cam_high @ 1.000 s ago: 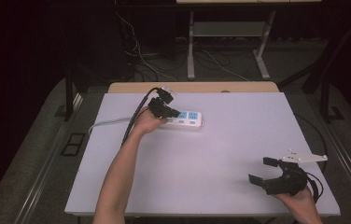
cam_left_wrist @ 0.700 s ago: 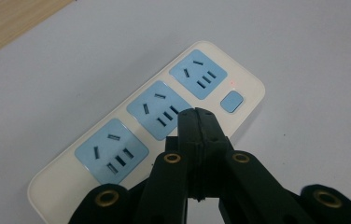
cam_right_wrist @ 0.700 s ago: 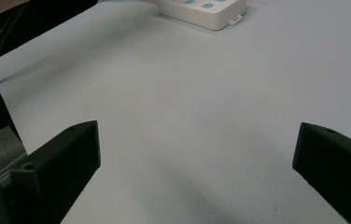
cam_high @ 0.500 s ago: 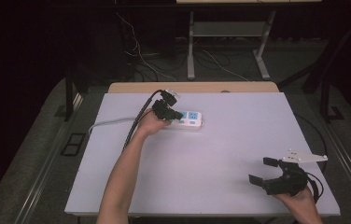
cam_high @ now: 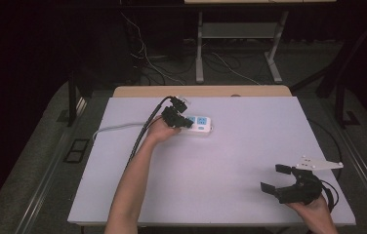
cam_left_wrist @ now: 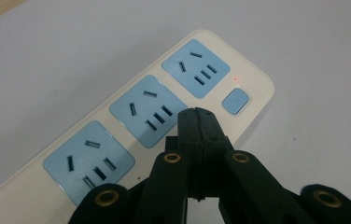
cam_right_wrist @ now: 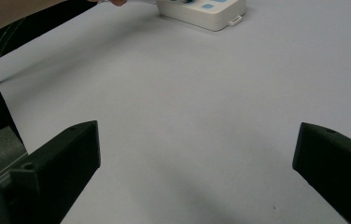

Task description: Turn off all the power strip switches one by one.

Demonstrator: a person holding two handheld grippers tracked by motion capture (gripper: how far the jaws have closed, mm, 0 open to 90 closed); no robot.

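Note:
A white power strip [cam_high: 200, 125] with three blue socket faces and a blue switch [cam_left_wrist: 235, 101] lies at the far middle of the white table [cam_high: 230, 161]. Its grey cord [cam_high: 118, 127] runs off to the left. My left gripper [cam_high: 181, 121] is over the strip, shut with nothing between its jaws; in the left gripper view its tips [cam_left_wrist: 197, 116] hover by the middle socket [cam_left_wrist: 148, 111]. My right gripper [cam_high: 275, 178] rests near the table's front right corner, open and holding nothing. In the right gripper view the strip [cam_right_wrist: 204, 11] lies far ahead.
A wooden table edge [cam_high: 201, 90] borders the white table at the back. Behind it stand a metal frame [cam_high: 240, 44] and loose cables [cam_high: 147, 53] on the dark floor. A black cable [cam_high: 145, 127] trails from the left gripper along the forearm.
The left hand and its gripper have shifted slightly right along the power strip. The right gripper has stayed in place.

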